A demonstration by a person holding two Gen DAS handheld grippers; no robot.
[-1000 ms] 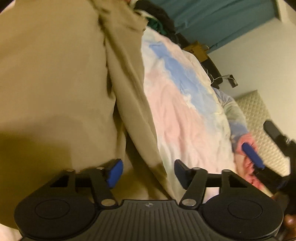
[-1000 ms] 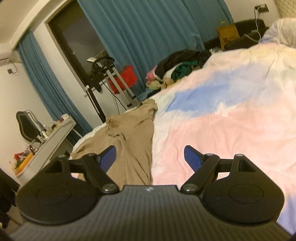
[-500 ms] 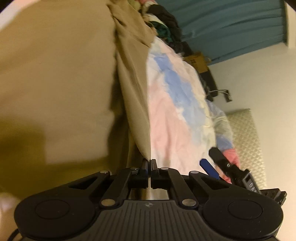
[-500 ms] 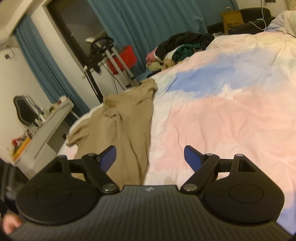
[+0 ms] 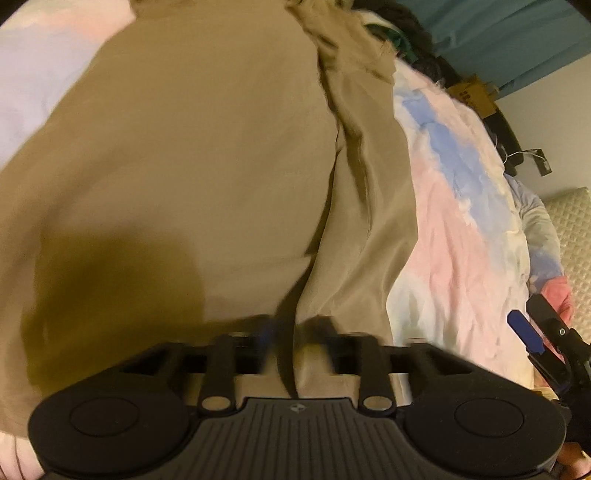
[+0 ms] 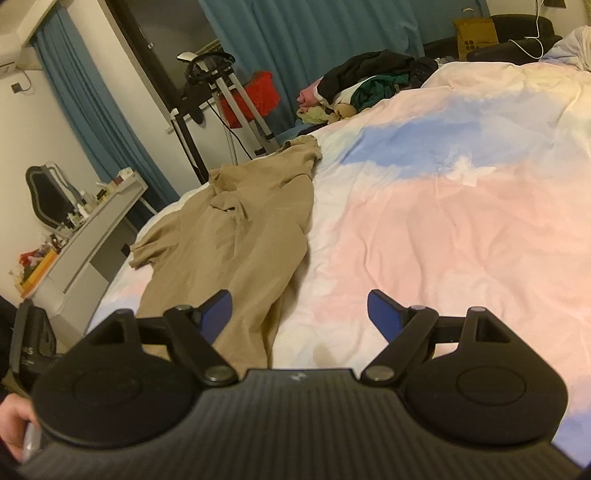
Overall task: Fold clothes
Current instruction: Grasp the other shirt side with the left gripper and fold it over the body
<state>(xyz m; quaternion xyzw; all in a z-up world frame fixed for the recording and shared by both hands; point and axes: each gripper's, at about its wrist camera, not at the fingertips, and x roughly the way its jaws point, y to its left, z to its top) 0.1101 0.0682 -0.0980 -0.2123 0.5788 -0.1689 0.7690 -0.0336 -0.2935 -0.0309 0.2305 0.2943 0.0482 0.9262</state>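
Bedroom with a bed (image 6: 461,229) under a pink, blue and cream duvet. Left gripper (image 5: 295,332) nearest, low over the tan garment (image 5: 184,166), fingers motion-blurred with a gap showing, a fabric fold between them; grip not determinable. Right gripper (image 6: 299,310) spread wide, holding nothing, above the garment's near right edge. Garment spread along the bed's left side. Farther off, a clothes pile (image 6: 365,85), then teal curtains (image 6: 314,33).

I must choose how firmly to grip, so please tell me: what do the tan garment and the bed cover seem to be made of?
The tan garment looks like thin, soft woven or knit cloth, matte; it drapes in limp folds. The bed cover looks like soft cotton-like fabric, matte, printed in pink, blue and cream, with fine wrinkles. The exact fibre of either cannot be told.
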